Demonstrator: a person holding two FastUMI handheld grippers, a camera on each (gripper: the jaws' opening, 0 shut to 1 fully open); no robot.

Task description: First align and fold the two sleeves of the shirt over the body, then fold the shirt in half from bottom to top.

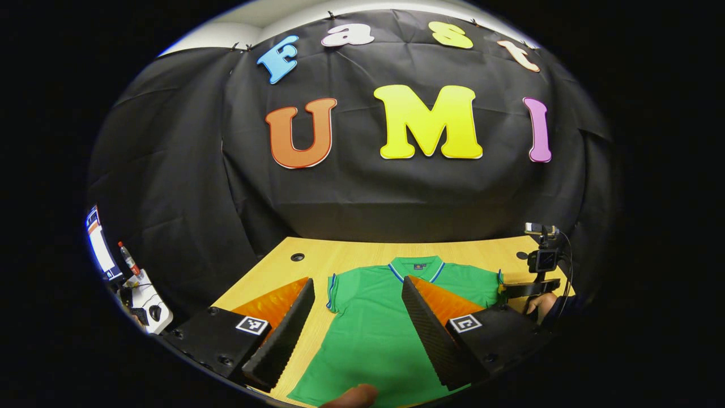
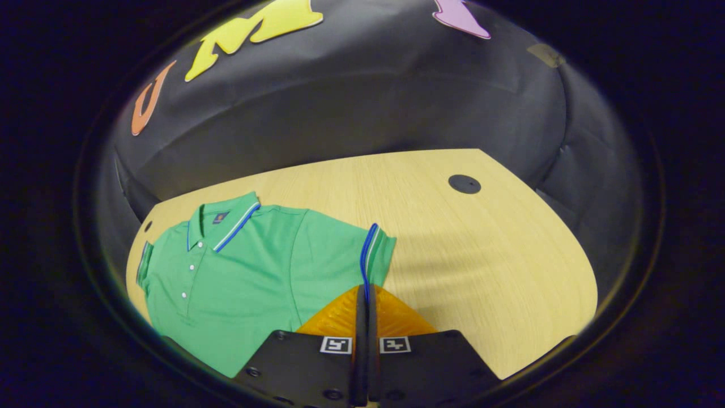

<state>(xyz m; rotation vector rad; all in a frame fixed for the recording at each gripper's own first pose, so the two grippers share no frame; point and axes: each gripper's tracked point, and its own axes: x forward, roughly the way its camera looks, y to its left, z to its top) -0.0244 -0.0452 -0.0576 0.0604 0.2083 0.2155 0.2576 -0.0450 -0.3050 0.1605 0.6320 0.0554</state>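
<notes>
right tool (image 2: 363, 294) clamped on shirt (image 2: 249, 272) sleeve hem; left tool (image 1: 357, 294) apart. soft, light cloth; grip trimmed edges.

Both views low over shirt (image 1: 374, 317), table (image 2: 481, 255).

A pale wooden table (image 1: 362, 255) stands against the black cloth wall (image 1: 351, 192), with round dark cable holes (image 2: 464, 183) near its far corners. Past its left edge sits a cluttered side stand (image 1: 148, 300) holding a red-capped bottle (image 1: 128, 258), beside a lit screen (image 1: 99, 245).
</notes>
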